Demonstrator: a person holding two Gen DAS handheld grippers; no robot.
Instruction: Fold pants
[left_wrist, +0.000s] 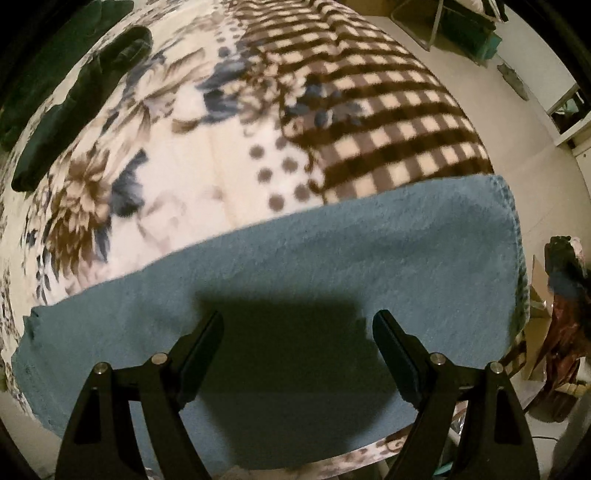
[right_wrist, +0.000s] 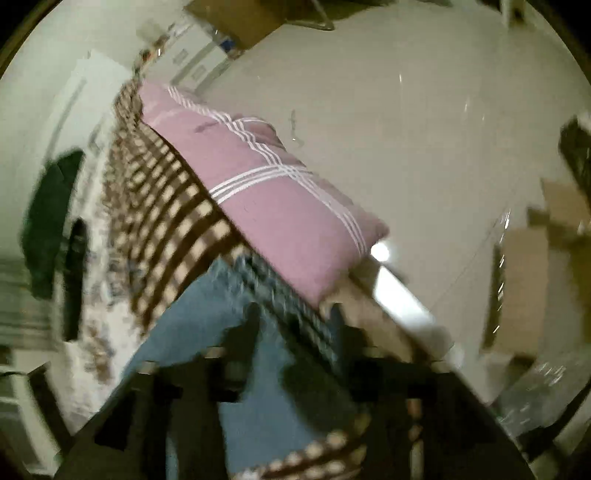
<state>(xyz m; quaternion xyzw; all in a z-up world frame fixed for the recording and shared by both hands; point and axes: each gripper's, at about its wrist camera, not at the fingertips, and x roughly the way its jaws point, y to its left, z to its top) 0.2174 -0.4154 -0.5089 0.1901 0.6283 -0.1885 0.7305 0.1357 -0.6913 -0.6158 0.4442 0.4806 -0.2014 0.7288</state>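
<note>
The pants (left_wrist: 332, 266), a soft, fuzzy blue-grey fleece folded into a long flat band, lie across the near edge of a plush blanket (left_wrist: 207, 147) printed with brown flowers, dots and a brown-and-cream check. The left gripper (left_wrist: 297, 328) hangs straight above them, its flat black fingers (left_wrist: 207, 343) spread wide with nothing between, casting a blocky shadow on the nap. In the blurred right wrist view the right gripper (right_wrist: 299, 325) stands part-open over the band's stitched end, apparently unclenched, beside a smooth pink cushion (right_wrist: 280, 199) with white stripes.
</note>
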